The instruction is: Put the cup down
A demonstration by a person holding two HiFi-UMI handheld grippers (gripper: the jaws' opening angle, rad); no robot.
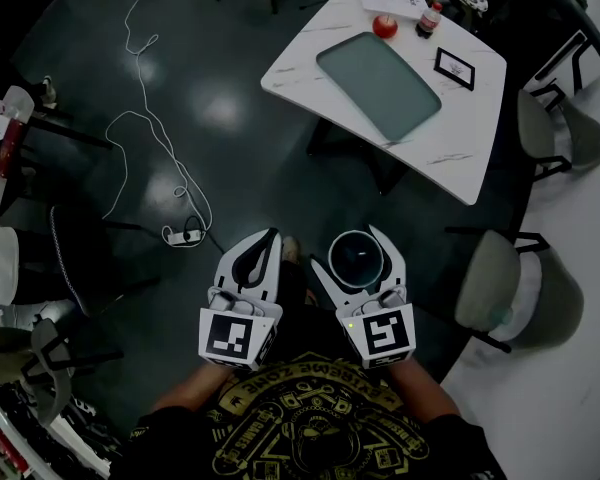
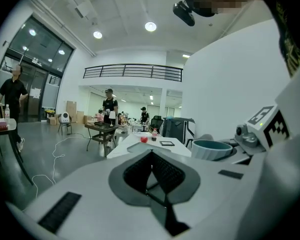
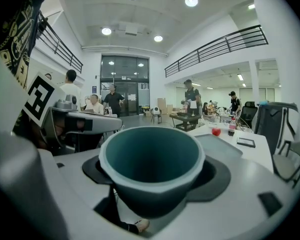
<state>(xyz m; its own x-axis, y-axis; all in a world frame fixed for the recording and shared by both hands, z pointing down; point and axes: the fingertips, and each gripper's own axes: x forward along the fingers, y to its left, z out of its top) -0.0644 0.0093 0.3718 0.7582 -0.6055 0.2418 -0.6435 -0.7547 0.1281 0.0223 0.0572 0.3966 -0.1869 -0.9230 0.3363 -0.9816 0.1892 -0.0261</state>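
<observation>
The right gripper holds a dark, pale-rimmed cup upright between its jaws, over the dark floor. Just beside it, the left gripper carries nothing, its jaws meeting at the tips. Well ahead stands a white desk bearing a grey tray, a small red round thing and a bottle.
</observation>
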